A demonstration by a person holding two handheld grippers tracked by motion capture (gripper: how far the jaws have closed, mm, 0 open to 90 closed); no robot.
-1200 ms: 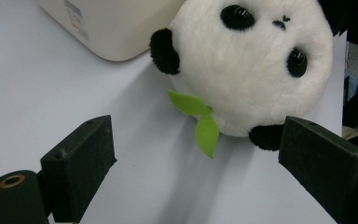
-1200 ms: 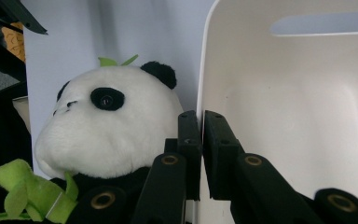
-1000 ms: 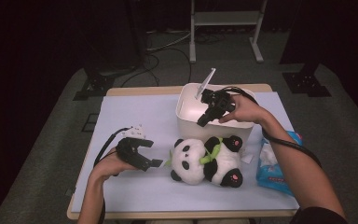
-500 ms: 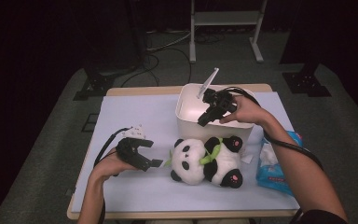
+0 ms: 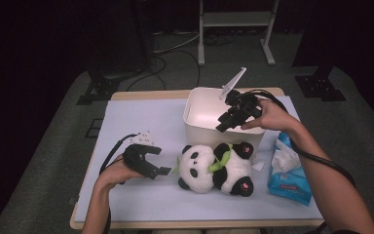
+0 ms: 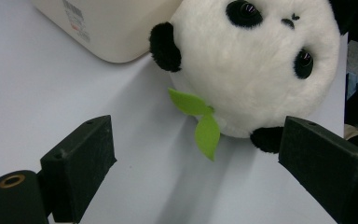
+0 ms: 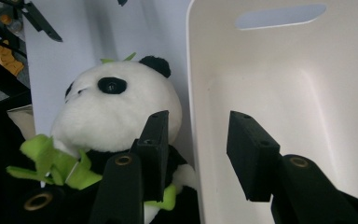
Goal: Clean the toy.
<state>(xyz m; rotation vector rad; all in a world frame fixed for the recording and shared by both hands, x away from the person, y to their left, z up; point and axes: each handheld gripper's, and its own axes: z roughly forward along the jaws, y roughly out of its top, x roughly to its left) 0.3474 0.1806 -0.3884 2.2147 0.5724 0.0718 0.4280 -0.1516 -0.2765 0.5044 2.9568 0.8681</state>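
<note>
1. The plush panda (image 5: 215, 166) is black and white with a green leaf scarf and lies on its back on the table (image 5: 141, 122), just near of the white tub (image 5: 199, 114).
2. The left gripper (image 5: 159, 166) rests open, left of its head.
3. The right gripper (image 5: 224, 124), jaws just opening and empty, straddles the tub's near rim.

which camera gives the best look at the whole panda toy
The high view: the panda toy lies whole on the table beside the white bin. The left gripper view shows just its face; the right gripper view, head and chest.
</note>
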